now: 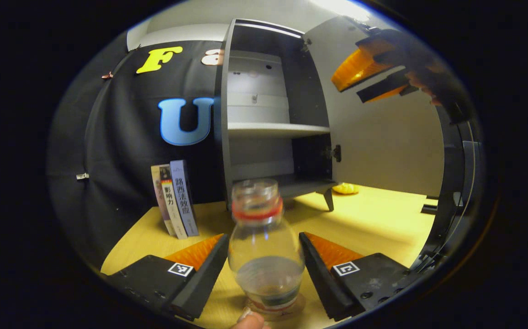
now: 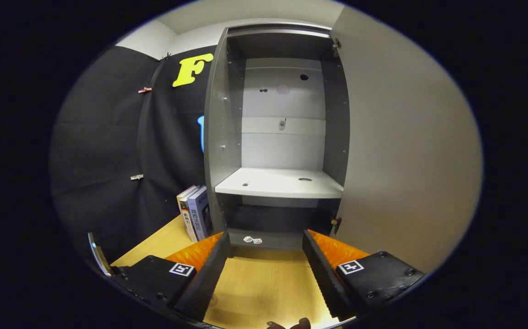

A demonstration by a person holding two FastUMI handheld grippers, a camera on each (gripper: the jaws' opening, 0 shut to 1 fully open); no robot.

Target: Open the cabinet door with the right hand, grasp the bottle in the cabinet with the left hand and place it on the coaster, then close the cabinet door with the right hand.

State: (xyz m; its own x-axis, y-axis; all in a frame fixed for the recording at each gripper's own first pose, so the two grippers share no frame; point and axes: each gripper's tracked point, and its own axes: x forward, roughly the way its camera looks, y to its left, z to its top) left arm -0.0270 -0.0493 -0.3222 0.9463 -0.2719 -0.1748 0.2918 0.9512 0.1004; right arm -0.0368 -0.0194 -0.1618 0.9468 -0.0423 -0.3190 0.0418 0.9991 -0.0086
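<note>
- The cabinet (image 2: 282, 137) stands wide open on the wooden table (image 1: 373, 219), tall and grey, its shelf (image 2: 280, 183) bare in the right gripper view.
- The cabinet door (image 1: 382, 146) is swung right out to the side, hinge edge toward us in the left gripper view, so the closing step is not yet done.
- Up by that door hangs the right gripper (image 1: 373, 80), a hand behind it; in its own view the two fingers are spread apart with nothing between them, aimed into the cabinet.
- The left gripper (image 1: 264, 260) sits low over the table, jaws parted, one finger on either side of the bottle with a visible gap each side. Not pressing it, as far as I can tell.
- A few books (image 1: 176, 198) lean upright against the booth wall, just left of the cabinet.
- Here's the bottle (image 1: 264, 246): out of the cabinet, upright on the table, close in front of the left camera, clear plastic with a red band at the neck and only a little liquid at the bottom.
- Under its base there seems to be a pale round coaster (image 1: 291, 308), though it's too faint to be sure.
- My read: light, thin-walled, smooth and easily tipped, so a gentle squeeze across the wide belly suits it better than the narrow neck.
- Something small and yellow (image 1: 346, 188) lies on the table behind the cabinet foot; I can't tell what.
</note>
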